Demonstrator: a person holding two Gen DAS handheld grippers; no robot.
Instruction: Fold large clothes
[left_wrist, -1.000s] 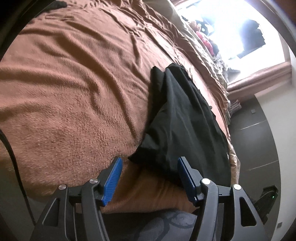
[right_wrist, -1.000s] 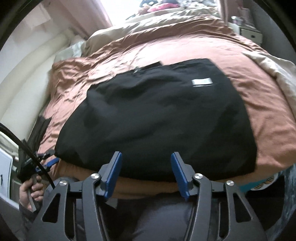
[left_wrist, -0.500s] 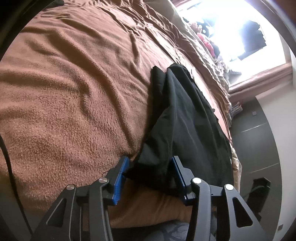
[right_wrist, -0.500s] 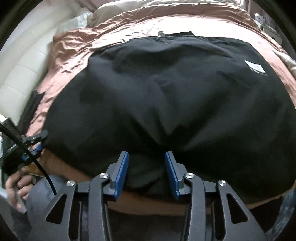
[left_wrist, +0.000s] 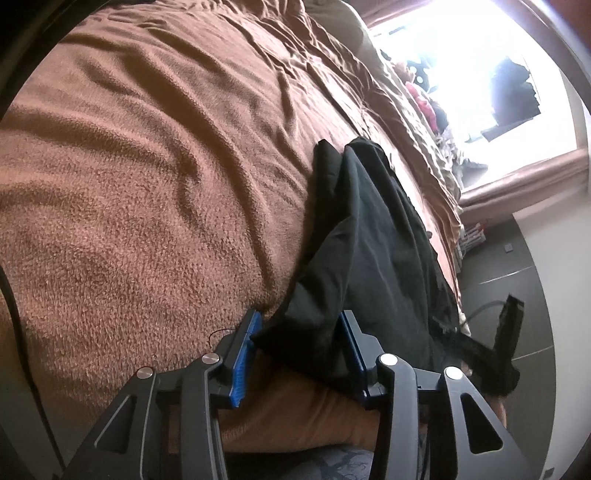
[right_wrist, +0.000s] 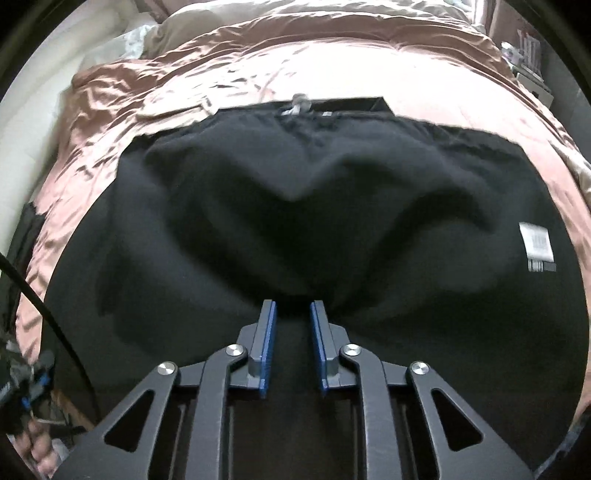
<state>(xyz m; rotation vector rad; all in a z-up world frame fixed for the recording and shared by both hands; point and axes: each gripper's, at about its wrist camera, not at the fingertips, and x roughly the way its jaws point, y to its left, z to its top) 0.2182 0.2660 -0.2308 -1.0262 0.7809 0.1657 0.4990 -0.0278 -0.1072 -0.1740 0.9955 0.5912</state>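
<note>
A large black garment (right_wrist: 332, 221) lies spread on the brown bed cover (left_wrist: 129, 166), with a white label (right_wrist: 537, 247) near its right side. In the left wrist view it (left_wrist: 369, 240) runs along the bed's near edge. My left gripper (left_wrist: 301, 325) has its jaws around the garment's near corner, still some way apart. My right gripper (right_wrist: 293, 306) is shut on the garment's near hem, and the cloth bunches up in front of its blue pads (right_wrist: 267, 332). The right gripper also shows in the left wrist view (left_wrist: 495, 354).
Pale bedding and pillows (right_wrist: 258, 22) lie at the far end of the bed. A bright window (left_wrist: 480, 74) is beyond the bed. Dark floor (left_wrist: 524, 266) runs along the bed's right side. A cable (right_wrist: 40, 291) hangs at the left.
My right gripper has moved onto the hem and closed on it, and the cloth has bunched and lifted. My left gripper has moved onto the corner and narrowed around it.
</note>
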